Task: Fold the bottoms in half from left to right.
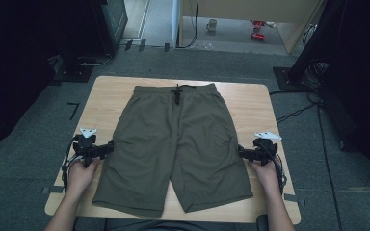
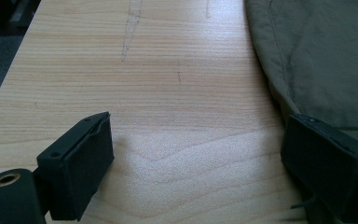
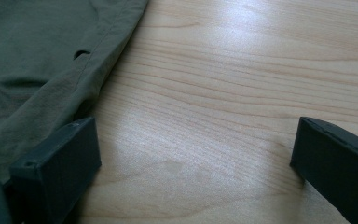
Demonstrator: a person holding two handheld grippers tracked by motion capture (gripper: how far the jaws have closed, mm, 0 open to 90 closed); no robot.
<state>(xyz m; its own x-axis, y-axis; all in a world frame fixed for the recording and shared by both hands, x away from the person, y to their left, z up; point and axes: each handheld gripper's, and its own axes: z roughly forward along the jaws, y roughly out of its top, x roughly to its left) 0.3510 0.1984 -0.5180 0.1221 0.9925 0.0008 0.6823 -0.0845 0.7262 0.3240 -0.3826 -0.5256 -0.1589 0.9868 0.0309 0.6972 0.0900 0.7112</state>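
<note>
Olive-green shorts (image 1: 178,144) lie flat on the wooden table (image 1: 250,103), waistband and drawstring at the far side, legs toward the person. My left gripper (image 1: 107,150) rests on the table at the left outer edge of the shorts, jaws open and wide apart over bare wood (image 2: 196,154), with the shorts (image 2: 326,60) beside its right jaw. My right gripper (image 1: 242,153) rests at the right outer edge of the shorts, jaws open over bare wood (image 3: 196,158), and the cloth (image 3: 32,70) lies by its left jaw. Nothing is held.
Grey carpet surrounds the table. Dark equipment and cables (image 1: 298,113) stand at the right, a dark cabinet (image 1: 101,29) at the back left. A mug (image 1: 212,25) and red objects (image 1: 257,29) sit on the floor far behind.
</note>
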